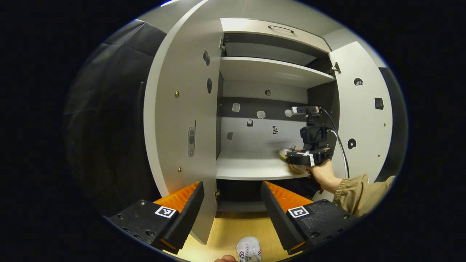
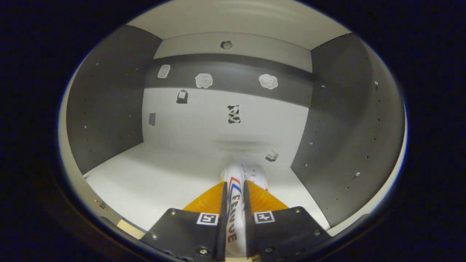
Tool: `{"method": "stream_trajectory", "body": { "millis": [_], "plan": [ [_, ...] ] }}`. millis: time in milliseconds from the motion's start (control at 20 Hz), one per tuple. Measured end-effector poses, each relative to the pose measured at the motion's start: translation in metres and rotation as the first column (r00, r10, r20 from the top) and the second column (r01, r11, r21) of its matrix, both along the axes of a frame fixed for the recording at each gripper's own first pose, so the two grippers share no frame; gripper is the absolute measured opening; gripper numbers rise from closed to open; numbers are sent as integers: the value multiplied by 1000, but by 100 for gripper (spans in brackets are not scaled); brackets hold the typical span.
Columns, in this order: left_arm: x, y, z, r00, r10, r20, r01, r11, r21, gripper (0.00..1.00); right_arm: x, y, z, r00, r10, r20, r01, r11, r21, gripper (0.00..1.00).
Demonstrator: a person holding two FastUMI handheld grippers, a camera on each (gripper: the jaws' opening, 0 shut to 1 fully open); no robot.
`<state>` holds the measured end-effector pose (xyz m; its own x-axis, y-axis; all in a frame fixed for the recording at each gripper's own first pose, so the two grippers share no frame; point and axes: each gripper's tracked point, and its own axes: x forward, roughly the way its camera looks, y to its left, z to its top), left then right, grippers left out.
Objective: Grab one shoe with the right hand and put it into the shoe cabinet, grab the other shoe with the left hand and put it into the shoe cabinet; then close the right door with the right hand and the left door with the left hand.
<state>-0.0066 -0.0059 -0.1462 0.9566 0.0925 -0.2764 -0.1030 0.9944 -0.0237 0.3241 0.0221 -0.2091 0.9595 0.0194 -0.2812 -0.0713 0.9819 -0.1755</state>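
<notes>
Your right gripper (image 2: 233, 214) has its jaws clenched on a white shoe (image 2: 236, 182), held over the cabinet shelf (image 2: 153, 182). Your left gripper (image 1: 233, 214) hangs with jaws released before the open cabinet; the other shoe (image 1: 249, 249) lies on the floor (image 1: 225, 233) below.

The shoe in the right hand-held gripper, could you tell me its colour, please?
White with red and blue stripes; the right gripper view shows the shoe best.
</notes>
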Motion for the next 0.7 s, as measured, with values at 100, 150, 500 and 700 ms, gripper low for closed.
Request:
{"method": "stream_trajectory", "body": {
  "millis": [100,150,500,700],
  "plan": [
    [-1,-4,-14,1000,-13,-26,13,1000,-5,96,-5,-3,19,999,-8,43,8,1000,-9,19],
    [-1,-6,-22,999,-20,-41,19,1000,-9,96,-11,-3,28,998,-3,59,4,1000,-16,19],
    [-11,-15,-117,979,-56,-195,59,998,14,96,-79,6,122,972,46,232,-48,999,6,19],
    [-24,-27,-187,960,-91,-265,90,996,-16,96,-126,4,180,945,56,323,-67,997,25,19]
  ]
}}
